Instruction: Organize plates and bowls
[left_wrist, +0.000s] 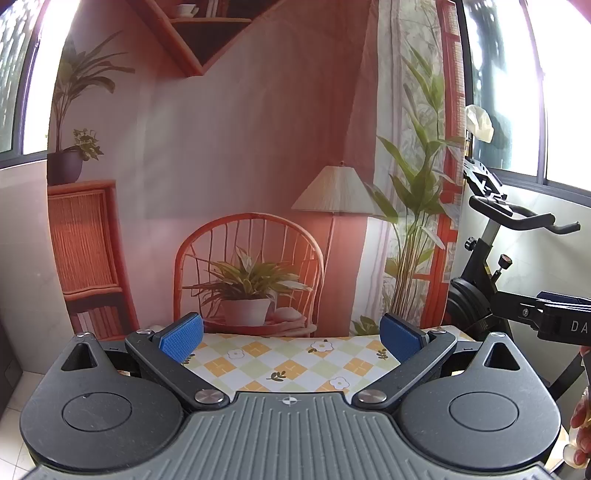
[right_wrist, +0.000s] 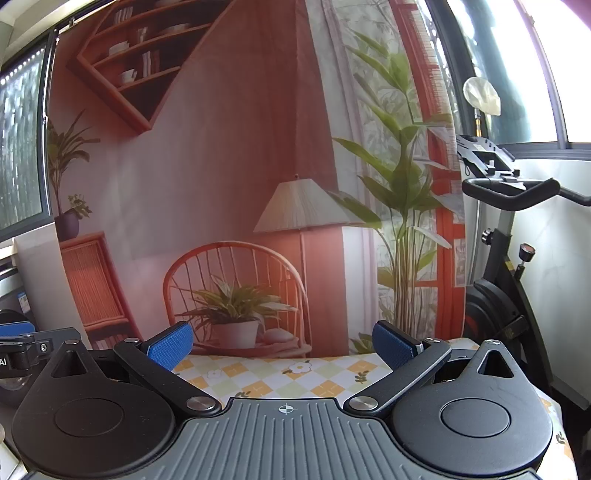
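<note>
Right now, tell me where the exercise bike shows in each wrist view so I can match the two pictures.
Left wrist view: the exercise bike stands at the right edge, right of the printed backdrop.
Right wrist view: the exercise bike again stands at the right edge, beside the same backdrop.
Shared landmark: the printed lamp on the backdrop, above the checked tablecloth.

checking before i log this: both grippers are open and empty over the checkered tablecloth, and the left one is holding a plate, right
Not quite. The left gripper holds no plate: the left wrist view shows its blue pads wide apart with only the checkered tablecloth between them. No plate or bowl appears in either view. The right gripper is likewise open and empty.
</note>
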